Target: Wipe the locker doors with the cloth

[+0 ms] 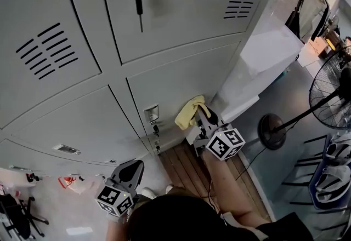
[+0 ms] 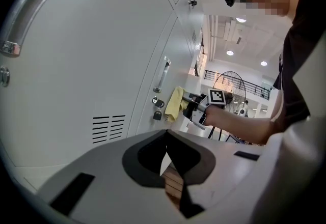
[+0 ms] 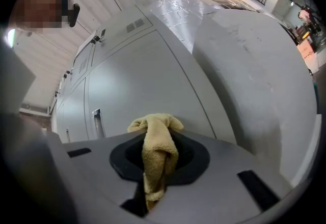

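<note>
1. The left gripper (image 1: 131, 168) hangs low at the left, off the lockers. Its jaws are closed to a sliver with nothing between them (its marker cube faces up).
2. Grey locker doors (image 1: 181, 78) fill the wall, and a key (image 1: 139, 1) hangs from the upper door's lock.
3. A small plate (image 1: 151, 112) sits at the lower door's left edge, its print too small to read, with a padlock (image 2: 157, 114) below it.
4. The yellow cloth (image 1: 188, 114) lies against that lower door, just right of the plate.
5. The right gripper (image 1: 202, 115) is clamped on the cloth, which bunches above its jaws.
6. Right of the lockers stands a white plastic-wrapped unit (image 1: 263, 51). Past it is bare floor, then a pedestal fan (image 1: 332, 89).
</note>
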Demonstrator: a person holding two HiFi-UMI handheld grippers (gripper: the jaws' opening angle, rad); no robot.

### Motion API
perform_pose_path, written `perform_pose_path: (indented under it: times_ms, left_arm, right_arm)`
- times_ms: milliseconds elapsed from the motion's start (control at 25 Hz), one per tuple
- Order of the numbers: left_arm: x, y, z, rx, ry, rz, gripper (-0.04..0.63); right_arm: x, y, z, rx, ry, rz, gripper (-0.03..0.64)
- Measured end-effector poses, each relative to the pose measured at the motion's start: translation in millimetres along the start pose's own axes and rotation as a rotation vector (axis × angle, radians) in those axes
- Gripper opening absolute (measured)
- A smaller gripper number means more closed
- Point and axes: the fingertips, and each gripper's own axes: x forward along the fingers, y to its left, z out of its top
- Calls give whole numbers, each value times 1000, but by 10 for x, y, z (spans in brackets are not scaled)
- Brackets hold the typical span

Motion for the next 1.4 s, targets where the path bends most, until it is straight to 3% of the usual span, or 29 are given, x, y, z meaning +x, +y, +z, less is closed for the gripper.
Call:
perform_pose_path:
  times_ms: [360,800,1400]
  left_arm:
    - [96,-58,-4,4,11,7,6]
    - [22,-50,-40,1,17,24,6]
    - [-221,41,-66,0,14,33,6]
  right_arm:
    - [-87,-427,105,24,-13,-66,55]
    - [-163,-721,-61,79,14,-149,55]
    - [-84,-389,-471,101,94,-144,54]
